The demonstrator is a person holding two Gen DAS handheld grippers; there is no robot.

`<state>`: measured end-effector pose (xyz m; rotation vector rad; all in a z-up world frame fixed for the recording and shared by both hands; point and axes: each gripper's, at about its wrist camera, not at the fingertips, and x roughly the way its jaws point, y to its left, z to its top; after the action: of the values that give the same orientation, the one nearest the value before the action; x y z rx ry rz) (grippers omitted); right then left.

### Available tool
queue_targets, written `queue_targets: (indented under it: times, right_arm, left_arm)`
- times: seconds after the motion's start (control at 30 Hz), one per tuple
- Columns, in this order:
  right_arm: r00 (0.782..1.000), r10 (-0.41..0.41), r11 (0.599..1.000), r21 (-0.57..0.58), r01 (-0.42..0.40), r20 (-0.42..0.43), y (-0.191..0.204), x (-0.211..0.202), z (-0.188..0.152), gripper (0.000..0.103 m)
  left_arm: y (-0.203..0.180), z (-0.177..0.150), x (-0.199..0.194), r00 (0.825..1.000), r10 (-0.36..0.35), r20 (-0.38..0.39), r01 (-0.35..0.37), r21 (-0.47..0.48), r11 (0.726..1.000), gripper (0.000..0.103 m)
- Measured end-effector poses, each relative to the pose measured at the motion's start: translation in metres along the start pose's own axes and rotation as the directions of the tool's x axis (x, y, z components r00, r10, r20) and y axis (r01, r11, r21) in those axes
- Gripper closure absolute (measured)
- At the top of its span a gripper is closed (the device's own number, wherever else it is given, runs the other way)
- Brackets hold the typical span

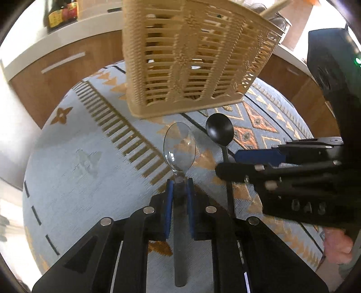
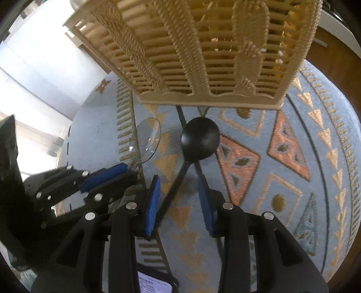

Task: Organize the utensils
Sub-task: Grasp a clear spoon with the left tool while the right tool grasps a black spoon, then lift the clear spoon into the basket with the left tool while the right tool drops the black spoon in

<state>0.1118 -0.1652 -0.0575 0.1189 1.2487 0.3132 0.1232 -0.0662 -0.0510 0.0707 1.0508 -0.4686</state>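
Note:
My left gripper (image 1: 179, 181) is shut on the neck of a clear plastic spoon (image 1: 179, 144), bowl forward; its grey handle runs back between the fingers. The spoon also shows in the right wrist view (image 2: 147, 139). My right gripper (image 2: 179, 180) is open around the handle of a black spoon (image 2: 199, 139), which lies slanted across the patterned cloth; the handle touches the left pad. The black spoon also shows in the left wrist view (image 1: 220, 130), with the right gripper (image 1: 227, 166) over its handle. A beige slatted utensil basket (image 1: 191, 58) stands just beyond both spoons, and shows in the right wrist view (image 2: 209, 51).
A light blue tablecloth (image 1: 85, 162) with orange and gold triangles covers the round table. Wooden cabinets with a white counter (image 1: 56, 65) stand behind, with sauce bottles (image 1: 63, 13) on top. A chopstick (image 1: 274, 8) sticks out of the basket. A small labelled dark object (image 2: 155, 282) lies near the right gripper's base.

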Motion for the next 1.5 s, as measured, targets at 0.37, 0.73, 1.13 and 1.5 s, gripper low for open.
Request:
queue_targets:
  times: [0.37,0.73,1.13,1.5]
  right_arm:
    - [0.962,-0.248,0.918,-0.288,0.271,0.115,0.052,0.012,-0.027,0.098]
    - [0.968,-0.235,0.943,-0.223,0.248,0.082,-0.001,-0.008,-0.054,0.098]
    - [0.989,-0.145,0.964,-0.223,0.147,0.022,-0.007,-0.006,-0.024,0.063]
    - [0.974,-0.221,0.942,-0.268,0.203,-0.039,0.004,0.005,-0.005,0.098]
  left_arm:
    - [0.028,-0.004,-0.013,0.998,-0.045,0.053,0.051,-0.121,0.991,0.093]
    - [0.019,-0.006,-0.005,0.999,0.002,0.046,0.003,-0.096,0.995,0.093]
    - [0.012,0.002,-0.007,0.995,0.039,-0.091,-0.035,0.046,0.998,0.085]
    - [-0.009,0.020,0.007,0.963,0.139,-0.229,-0.087,0.222,0.971,0.073]
